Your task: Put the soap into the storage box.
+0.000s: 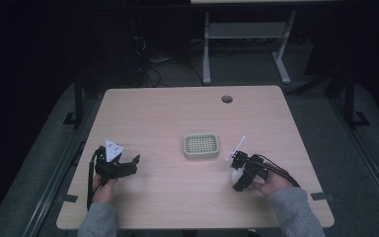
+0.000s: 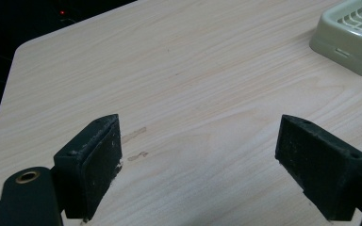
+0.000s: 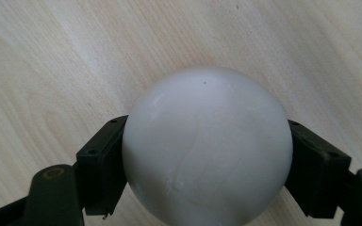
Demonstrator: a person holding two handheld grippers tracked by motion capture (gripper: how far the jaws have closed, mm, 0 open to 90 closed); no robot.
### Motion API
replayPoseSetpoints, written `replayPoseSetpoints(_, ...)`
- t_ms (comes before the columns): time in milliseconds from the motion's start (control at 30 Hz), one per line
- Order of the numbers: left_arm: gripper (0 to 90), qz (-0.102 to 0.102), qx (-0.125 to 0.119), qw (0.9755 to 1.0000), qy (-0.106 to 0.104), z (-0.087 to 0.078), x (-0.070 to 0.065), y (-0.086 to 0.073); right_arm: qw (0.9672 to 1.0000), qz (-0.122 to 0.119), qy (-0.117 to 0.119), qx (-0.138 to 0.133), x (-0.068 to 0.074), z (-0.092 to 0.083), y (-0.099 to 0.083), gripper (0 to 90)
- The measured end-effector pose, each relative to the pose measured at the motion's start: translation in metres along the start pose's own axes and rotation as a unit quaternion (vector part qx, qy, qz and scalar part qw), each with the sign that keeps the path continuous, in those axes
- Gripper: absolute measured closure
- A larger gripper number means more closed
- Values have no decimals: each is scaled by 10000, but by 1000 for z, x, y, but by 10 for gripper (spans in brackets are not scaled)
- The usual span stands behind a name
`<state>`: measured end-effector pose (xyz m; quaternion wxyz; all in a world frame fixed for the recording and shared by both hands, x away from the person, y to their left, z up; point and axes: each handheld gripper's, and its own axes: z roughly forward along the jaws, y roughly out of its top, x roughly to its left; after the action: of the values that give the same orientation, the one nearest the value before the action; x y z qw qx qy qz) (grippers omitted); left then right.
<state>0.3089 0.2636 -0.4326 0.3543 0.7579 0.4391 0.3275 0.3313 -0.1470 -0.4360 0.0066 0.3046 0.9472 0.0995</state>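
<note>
One desk [image 1: 177, 113], pale wood. One green slotted tray [image 1: 201, 146] lies flat between my two tongs, its long axis running from one to the other. My left tongs [image 2: 198, 165] gape wide over bare wood. My right tongs [image 3: 207, 174] clamp one white ball [image 3: 207, 146], round, no axis; tray just beside, nothing between.

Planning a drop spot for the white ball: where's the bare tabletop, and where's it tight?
Bare wood: the far half of the table between the green slotted tray and the cable hole, plus the near middle between the left gripper and right gripper. Tightest: the gap between tray and right gripper, which clamps the white ball.
</note>
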Motion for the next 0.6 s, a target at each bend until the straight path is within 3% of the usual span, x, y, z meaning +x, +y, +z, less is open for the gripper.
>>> replayPoseSetpoints(600, 149, 15, 12, 10000, -6, -1, 0, 0, 9997, 0, 83, -243, -7, -22, 9, 233)
